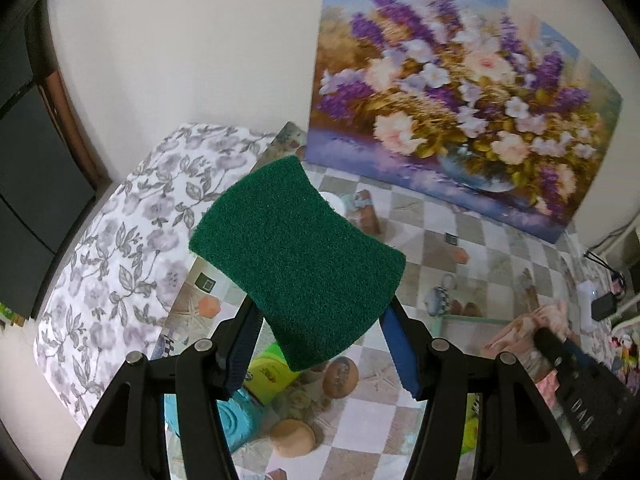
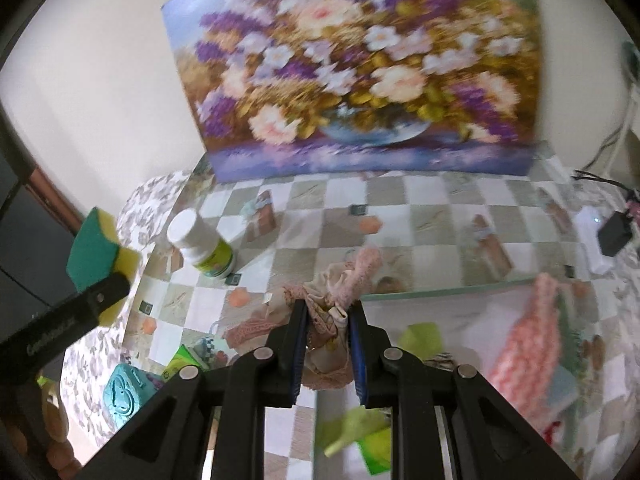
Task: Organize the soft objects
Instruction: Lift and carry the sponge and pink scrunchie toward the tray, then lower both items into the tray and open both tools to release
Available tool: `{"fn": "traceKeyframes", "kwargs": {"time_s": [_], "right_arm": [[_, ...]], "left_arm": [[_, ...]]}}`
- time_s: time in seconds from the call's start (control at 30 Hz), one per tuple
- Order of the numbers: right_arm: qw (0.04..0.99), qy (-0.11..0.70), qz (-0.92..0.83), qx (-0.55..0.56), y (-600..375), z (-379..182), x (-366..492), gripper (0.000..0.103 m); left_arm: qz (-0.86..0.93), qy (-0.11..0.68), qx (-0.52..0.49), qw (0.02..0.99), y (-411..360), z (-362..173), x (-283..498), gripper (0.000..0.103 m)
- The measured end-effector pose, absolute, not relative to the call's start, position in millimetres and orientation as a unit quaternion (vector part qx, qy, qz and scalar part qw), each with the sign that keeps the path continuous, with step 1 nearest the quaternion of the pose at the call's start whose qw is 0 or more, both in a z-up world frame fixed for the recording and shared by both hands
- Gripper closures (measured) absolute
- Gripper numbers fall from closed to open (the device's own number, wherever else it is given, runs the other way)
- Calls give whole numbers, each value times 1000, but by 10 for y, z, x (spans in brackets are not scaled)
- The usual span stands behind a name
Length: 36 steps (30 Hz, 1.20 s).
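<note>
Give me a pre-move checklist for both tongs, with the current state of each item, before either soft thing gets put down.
1. Left tongs gripping the green-and-yellow scouring sponge: ok, pinched at its near end.
2. Sponge lifted off the checkered tablecloth: ok, it hangs in the air.
3. Right tongs gripping the bundled pink lace-trimmed cloth: ok, squeezed between both pads.
4. Cloth fully lifted: cannot tell, lace trails low beside it.
5. White bottle with green label standing upright: not ok, it leans.
6. Drop-off place for soft things: cannot tell, none identifiable.
</note>
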State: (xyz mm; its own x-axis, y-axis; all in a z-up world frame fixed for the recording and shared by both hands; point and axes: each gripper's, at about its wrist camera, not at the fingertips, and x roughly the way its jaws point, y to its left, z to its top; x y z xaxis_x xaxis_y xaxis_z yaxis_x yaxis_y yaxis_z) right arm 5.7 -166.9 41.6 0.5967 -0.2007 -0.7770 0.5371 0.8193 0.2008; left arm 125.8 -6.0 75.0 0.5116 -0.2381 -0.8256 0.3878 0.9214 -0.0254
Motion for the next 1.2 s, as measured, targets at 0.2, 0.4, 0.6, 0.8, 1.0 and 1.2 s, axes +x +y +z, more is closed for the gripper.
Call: {"fn": "traceKeyframes", "kwargs": {"time_s": [0.2,0.4,0.6,0.8,1.0,1.2], "right_arm": [[864,376,-247,227,-1873,603,-344,82],[850,376,-285,235,-2022,614,-702,82],[835,384,-304,250,-2079,478,-943,82],[826,394,-309,259,-2103,329,-1019,82],[815,414,-298,276,-2187,41,-902,82],[807,421,-293,294,-2335,-219,-819,82]], "left_arm": [[-212,444,98,865,-168,804,973,41],[-254,443,126,851,-373,751,654,41],[-304,452,160,823,-662,586,322,41],[-326,449,200,808,-921,345,140,41],[-335,461,228,789,-1151,-19,164,41],[-348,461,228,784,-1312,-221,256,41]]}}
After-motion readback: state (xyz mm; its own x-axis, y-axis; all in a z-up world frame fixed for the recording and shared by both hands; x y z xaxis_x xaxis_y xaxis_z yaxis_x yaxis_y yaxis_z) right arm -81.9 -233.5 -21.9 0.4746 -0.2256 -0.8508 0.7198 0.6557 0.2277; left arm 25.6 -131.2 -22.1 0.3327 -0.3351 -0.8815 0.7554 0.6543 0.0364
